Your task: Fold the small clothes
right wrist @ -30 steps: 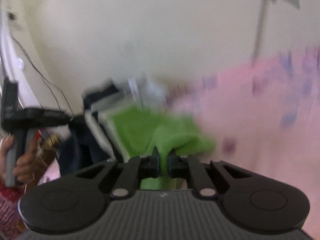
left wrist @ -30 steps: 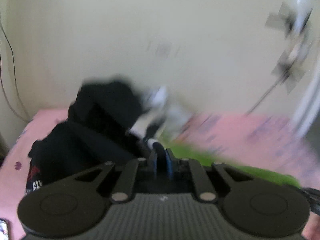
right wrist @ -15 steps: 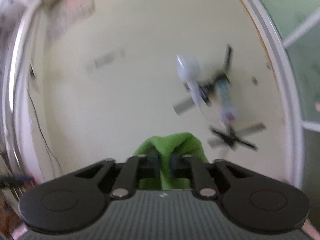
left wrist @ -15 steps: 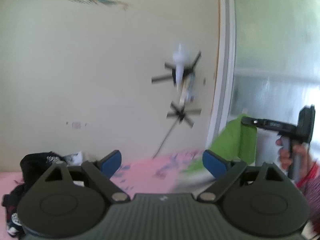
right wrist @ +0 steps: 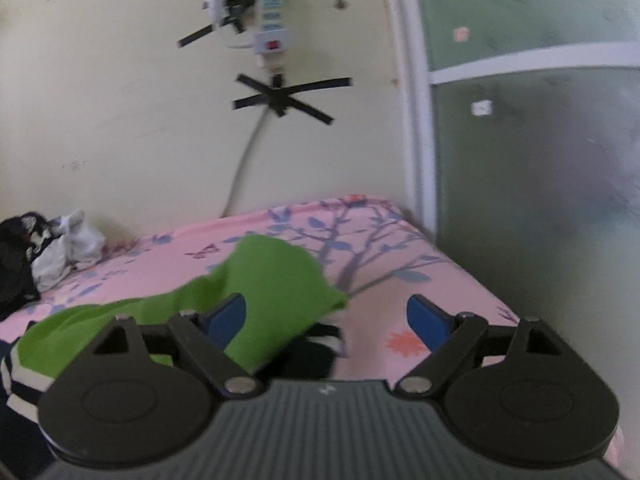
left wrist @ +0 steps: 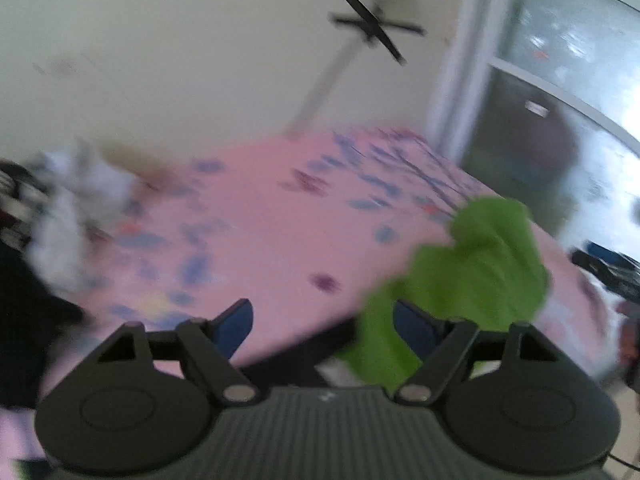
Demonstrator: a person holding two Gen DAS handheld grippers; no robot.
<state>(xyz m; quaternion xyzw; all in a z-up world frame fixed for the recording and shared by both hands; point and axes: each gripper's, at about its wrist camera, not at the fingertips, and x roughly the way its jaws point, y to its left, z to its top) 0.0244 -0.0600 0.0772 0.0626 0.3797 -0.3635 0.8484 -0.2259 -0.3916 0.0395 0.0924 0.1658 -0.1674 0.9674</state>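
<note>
A bright green small garment (right wrist: 260,292) lies crumpled on the pink flowered bed sheet (right wrist: 400,276), partly over a dark striped cloth (right wrist: 320,344). In the left wrist view the green garment (left wrist: 472,276) sits at the right, near the bed's edge, blurred. My left gripper (left wrist: 324,320) is open and empty, with the green cloth over its right finger. My right gripper (right wrist: 326,314) is open and empty, the green garment just in front of its left finger.
A heap of black and white clothes (right wrist: 44,252) lies at the far left by the wall. A power strip (right wrist: 272,28) and a cable are taped to the wall. A frosted glass door (right wrist: 540,160) stands at the right of the bed.
Both grippers were shut on the green garment a second ago; the left opened first, then the right. The garment has dropped onto the bed.
</note>
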